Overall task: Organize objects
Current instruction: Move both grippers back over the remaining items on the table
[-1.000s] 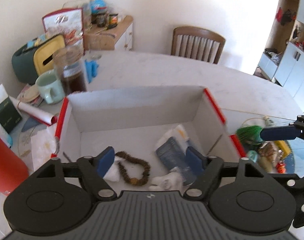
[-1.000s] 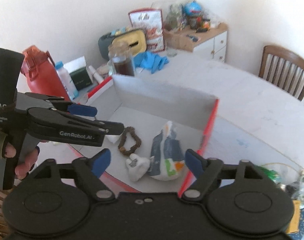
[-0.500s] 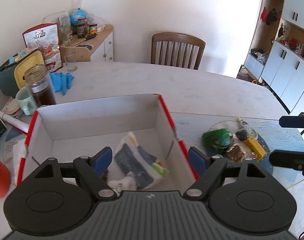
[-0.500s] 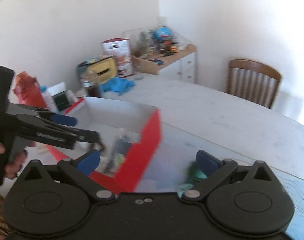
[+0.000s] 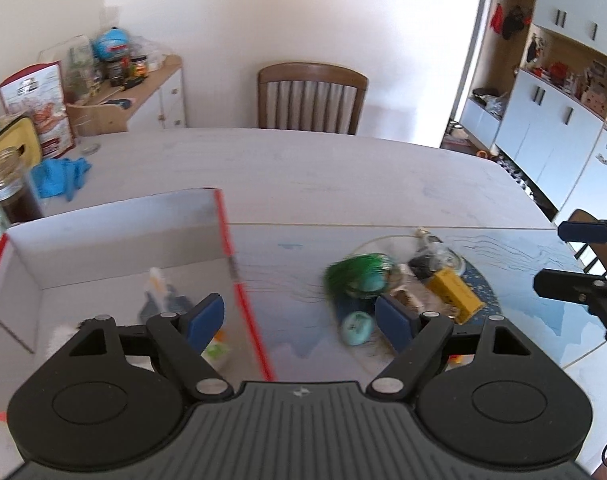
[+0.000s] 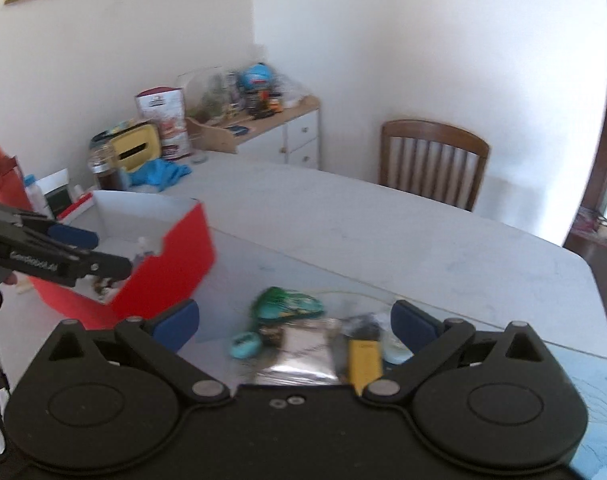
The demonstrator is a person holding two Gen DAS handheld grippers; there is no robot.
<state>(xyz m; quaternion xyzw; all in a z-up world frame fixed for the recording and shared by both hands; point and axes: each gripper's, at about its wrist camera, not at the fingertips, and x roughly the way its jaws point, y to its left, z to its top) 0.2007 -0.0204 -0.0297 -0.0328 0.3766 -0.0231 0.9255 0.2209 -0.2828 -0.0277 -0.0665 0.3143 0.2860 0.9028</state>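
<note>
Both tools hang empty with jaws spread: the left tool over the red-edged box wall, the right tool above the loose pile on the bench. From the right wrist view, a yellow block sits at about 5 o'clock of the green bundle, with a teal oval at its 7 o'clock (all blurred). The next pick looks best made on one item at the pile's rim: bring the pads down either side of it, clear of neighbours, then carry it to the box at 9 o'clock.
</note>
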